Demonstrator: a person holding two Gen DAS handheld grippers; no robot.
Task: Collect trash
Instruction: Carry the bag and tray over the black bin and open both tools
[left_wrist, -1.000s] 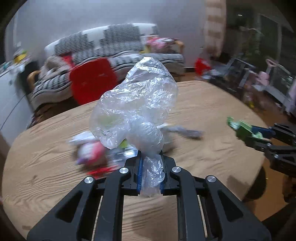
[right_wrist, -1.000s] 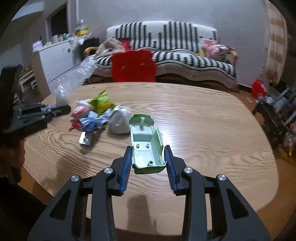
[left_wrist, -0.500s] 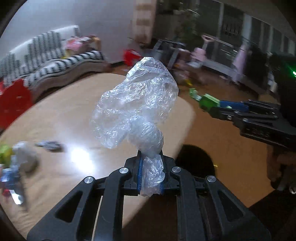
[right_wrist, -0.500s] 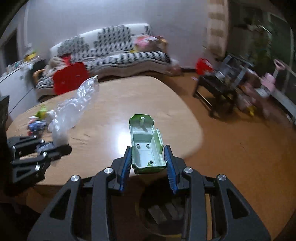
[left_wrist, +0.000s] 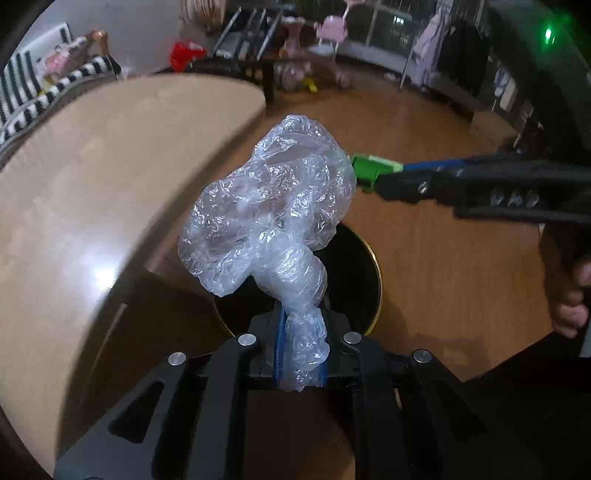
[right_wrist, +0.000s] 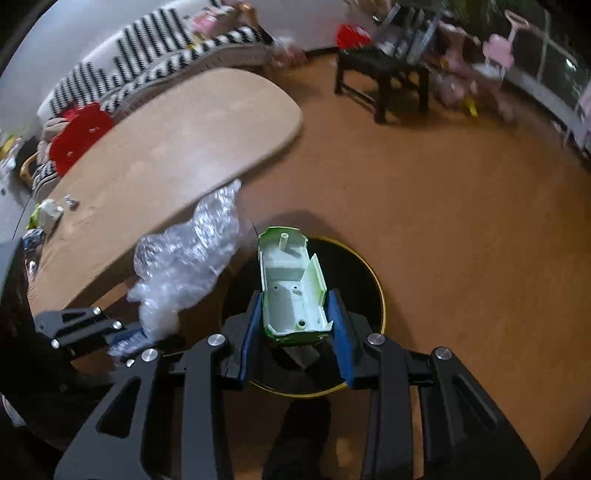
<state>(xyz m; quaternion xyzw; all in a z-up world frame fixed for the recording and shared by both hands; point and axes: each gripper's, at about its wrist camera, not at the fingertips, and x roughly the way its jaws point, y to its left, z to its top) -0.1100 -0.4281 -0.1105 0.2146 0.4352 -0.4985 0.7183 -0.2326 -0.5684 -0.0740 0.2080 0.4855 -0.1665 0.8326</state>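
- The black bin (right_wrist: 373, 280) on the floor sits directly below both my loads.
- My left gripper (left_wrist: 300, 350) is clamped on the crumpled plastic bag (left_wrist: 266, 210), over the bin's near rim.
- My right gripper (right_wrist: 295, 325) pinches the green plastic shell (right_wrist: 291, 284), long axis pointing away from me, more squarely above the opening.
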